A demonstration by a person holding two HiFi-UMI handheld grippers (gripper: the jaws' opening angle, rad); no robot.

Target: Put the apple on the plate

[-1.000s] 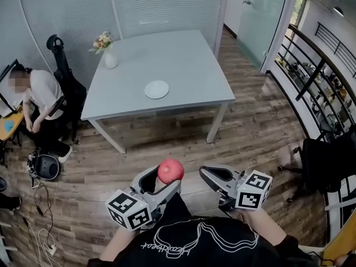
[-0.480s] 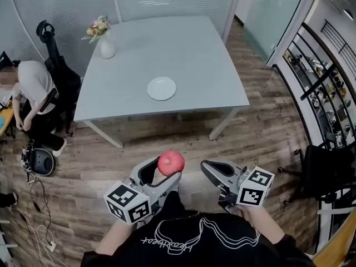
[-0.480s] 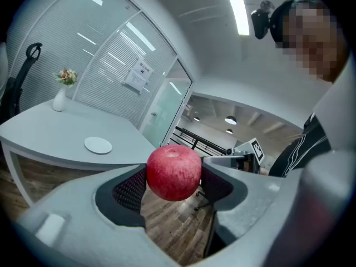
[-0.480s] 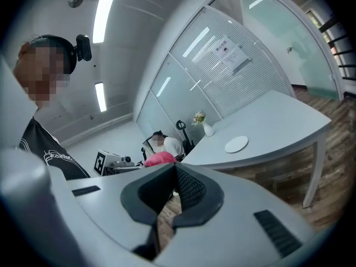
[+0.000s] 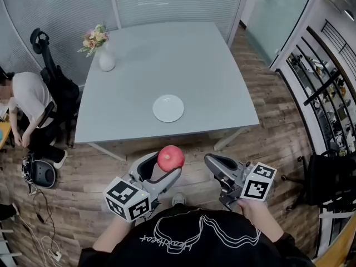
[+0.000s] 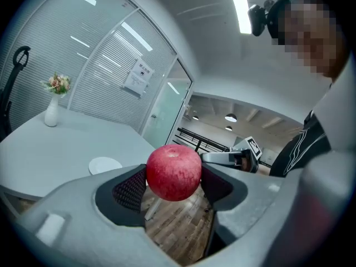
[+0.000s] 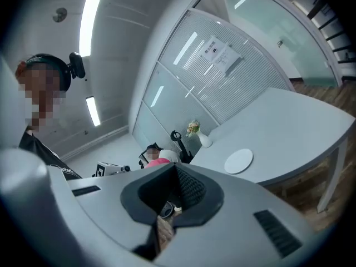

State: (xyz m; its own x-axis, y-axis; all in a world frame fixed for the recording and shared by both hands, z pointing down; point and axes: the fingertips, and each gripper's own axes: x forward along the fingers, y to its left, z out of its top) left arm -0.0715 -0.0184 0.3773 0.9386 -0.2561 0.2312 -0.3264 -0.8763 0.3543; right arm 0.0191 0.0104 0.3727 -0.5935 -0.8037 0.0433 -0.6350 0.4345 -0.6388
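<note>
Left gripper view: left tongs (image 6: pixel 173 177) clamped on the apple (image 6: pixel 173 168), pads on both its sides. Head view adds what that view misses: the apple is held over the wood floor (image 5: pixel 261 143), short of the near edge of the tabletop (image 5: pixel 183 54) and well apart from the plate (image 5: pixel 168 108). Right gripper view: right tongs (image 7: pixel 177 189) look closed together, nothing between them, though pad contact is hard to make out. Both are held low in front of the torso, pointing tableward. Vase of flowers (image 5: pixel 104 57) at the far-left corner; seated person (image 5: pixel 28 99) left of the table; glazed partition (image 5: pixel 172 1) behind.
</note>
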